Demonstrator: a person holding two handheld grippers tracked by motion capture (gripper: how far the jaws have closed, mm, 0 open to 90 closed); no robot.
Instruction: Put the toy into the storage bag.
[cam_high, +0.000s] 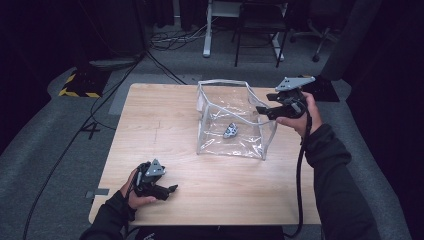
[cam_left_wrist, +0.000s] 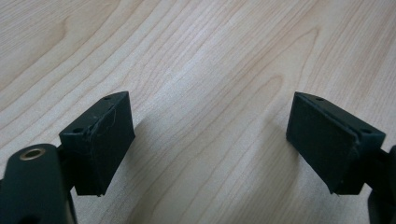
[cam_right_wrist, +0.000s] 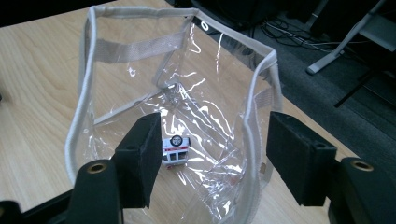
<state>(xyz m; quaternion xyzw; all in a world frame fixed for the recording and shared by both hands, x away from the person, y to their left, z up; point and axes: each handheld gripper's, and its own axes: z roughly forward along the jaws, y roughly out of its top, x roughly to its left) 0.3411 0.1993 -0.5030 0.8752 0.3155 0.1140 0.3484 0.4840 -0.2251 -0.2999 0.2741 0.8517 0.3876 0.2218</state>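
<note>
Light wood table (cam_high: 165, 130) sits on grey carpet in a dark room, cables and a chair behind. The clear bag (cam_high: 232, 120) stands near the table's 1 o'clock, a toy car (cam_high: 230, 130) inside. The right gripper (cam_high: 267, 111) hangs at the bag's 3 o'clock rim, jaws apart with the rim between them, not pinched. The left gripper (cam_high: 167, 192) rests at 7 o'clock, jaws wide apart.

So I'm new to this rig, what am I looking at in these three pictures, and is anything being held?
There is no robot arm: a person holds a two-jaw gripper in each hand. The high view looks down on a wooden table. The left gripper rests near the table's front edge; its own view looks along its black jaws, wide open over bare wood. The right gripper is at the rim of a clear plastic bag that stands open. Its own view looks into the bag, where a small toy car lies on the bottom. One jaw is inside the rim, the other outside, pads apart. Nothing is held.
</note>
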